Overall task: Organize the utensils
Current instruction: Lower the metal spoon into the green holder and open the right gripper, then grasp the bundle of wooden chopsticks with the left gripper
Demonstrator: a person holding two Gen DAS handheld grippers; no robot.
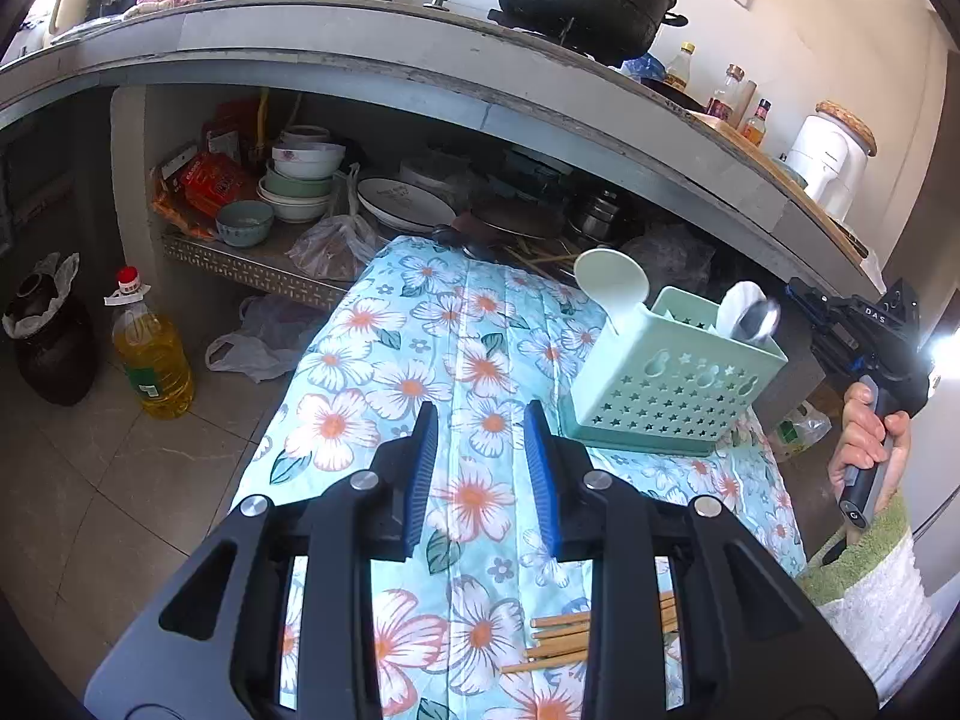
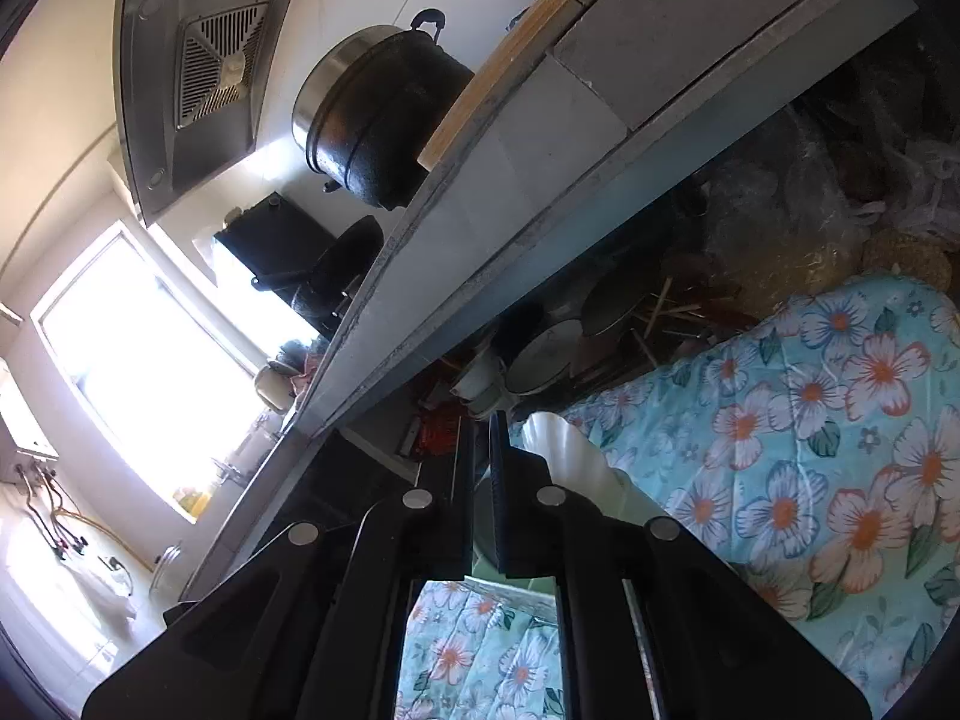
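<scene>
Left wrist view: the left tongs (image 1: 480,468) are standing wide apart and holding nothing, hovering over the floral cloth (image 1: 420,360) covering the table. A mint utensil basket (image 1: 666,384) is sitting at centre right of the frame, tilted, with a pale green spoon (image 1: 612,282), a white spoon (image 1: 735,303) and a metal spoon (image 1: 759,318) projecting from it. Wooden chopsticks (image 1: 555,639) are lying on the cloth at the lower centre. Right wrist view: the right tongs (image 2: 482,438) are standing nearly closed at lower centre; whether they are gripping anything cannot be determined. A white scalloped spoon (image 2: 561,456) is showing just beside them.
</scene>
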